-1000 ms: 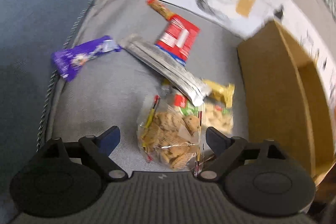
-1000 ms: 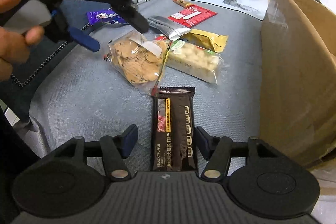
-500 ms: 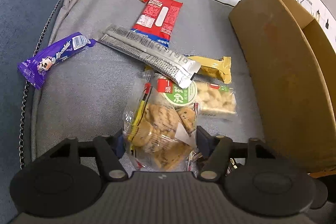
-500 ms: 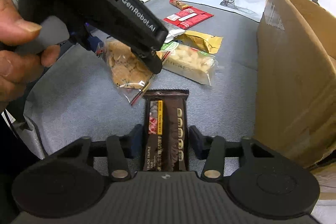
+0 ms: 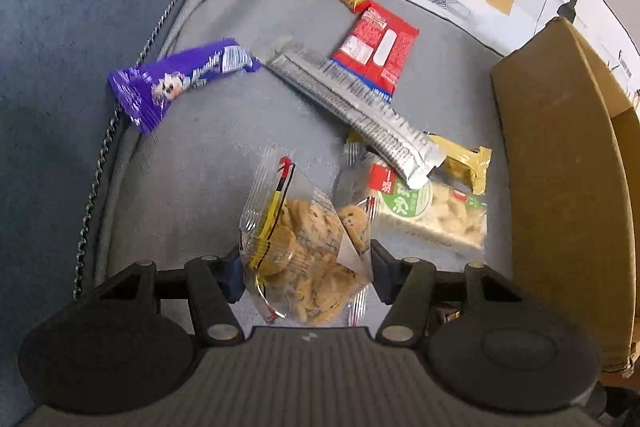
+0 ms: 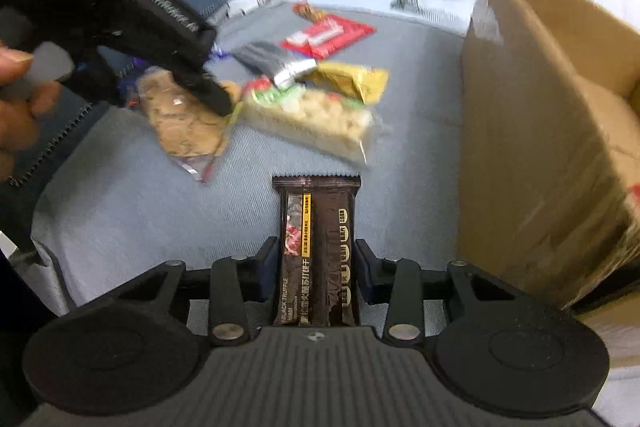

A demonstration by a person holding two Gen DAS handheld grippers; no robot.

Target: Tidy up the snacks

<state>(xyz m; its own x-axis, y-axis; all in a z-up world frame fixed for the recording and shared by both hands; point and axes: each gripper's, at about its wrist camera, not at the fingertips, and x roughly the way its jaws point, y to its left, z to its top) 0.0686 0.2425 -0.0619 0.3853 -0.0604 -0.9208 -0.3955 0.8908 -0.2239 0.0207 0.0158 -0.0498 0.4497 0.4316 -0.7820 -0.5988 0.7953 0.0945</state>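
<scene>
Your left gripper [image 5: 306, 271] is closing on the clear cookie bag [image 5: 308, 251]; your right gripper [image 6: 316, 273] clamps the dark truffle bar [image 6: 318, 247], near the cushion's [image 5: 208, 155] edge. Squeeze gently, lift both clear, then carry them right to the cardboard box [image 6: 540, 131].

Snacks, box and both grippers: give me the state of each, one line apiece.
Left gripper: jaws closing, pads against the cookie bag.
Cookie bag: sealed, between those pads.
Right gripper: shut on the dark cracker pack.
Dark cracker pack: sealed, gripped.
Cardboard box: open-topped.
Silver packet: sealed, lying across other snacks.
</scene>
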